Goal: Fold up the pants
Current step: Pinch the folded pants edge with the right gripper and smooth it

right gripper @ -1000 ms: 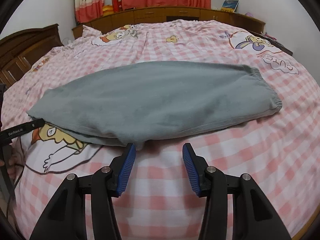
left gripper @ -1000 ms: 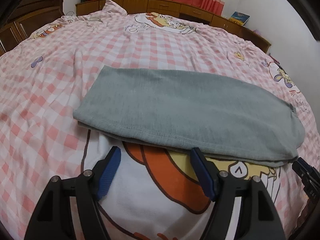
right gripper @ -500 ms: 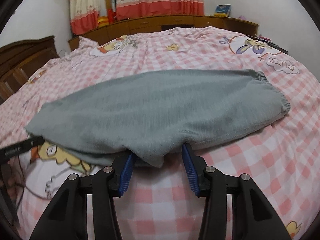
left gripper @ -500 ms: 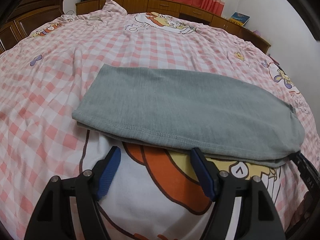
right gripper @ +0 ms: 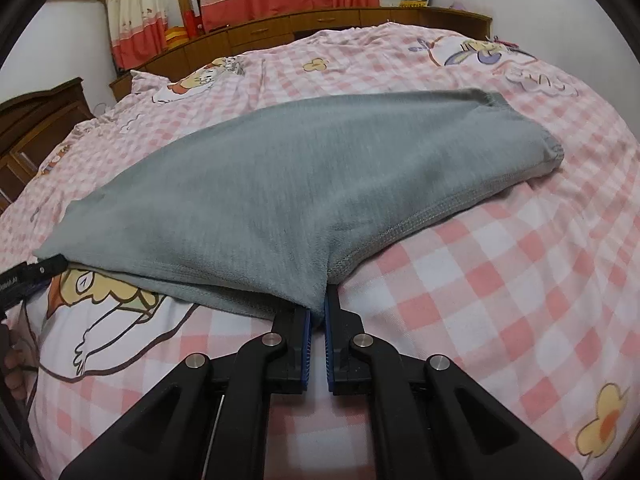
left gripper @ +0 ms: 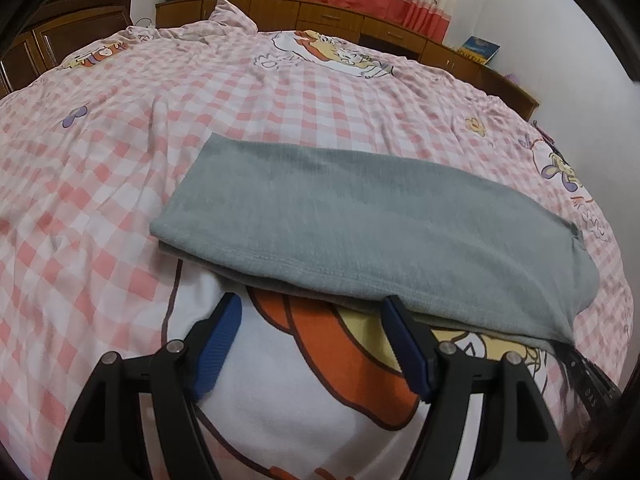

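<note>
The grey pants (right gripper: 288, 184) lay lengthwise on the checked bedspread (right gripper: 500, 280), directly ahead of both tongs. The right gripper (right gripper: 317, 318) had just been closing and pinched the near seam edge. The left gripper (left gripper: 310, 312) stood spread, its right pad at the hem edge, gripping nothing. For a clean fold, both layers should be caught before lifting. How many layers sat between the right pads could not be made out, and the right tong's tip was hidden under the cloth in the left view
</note>
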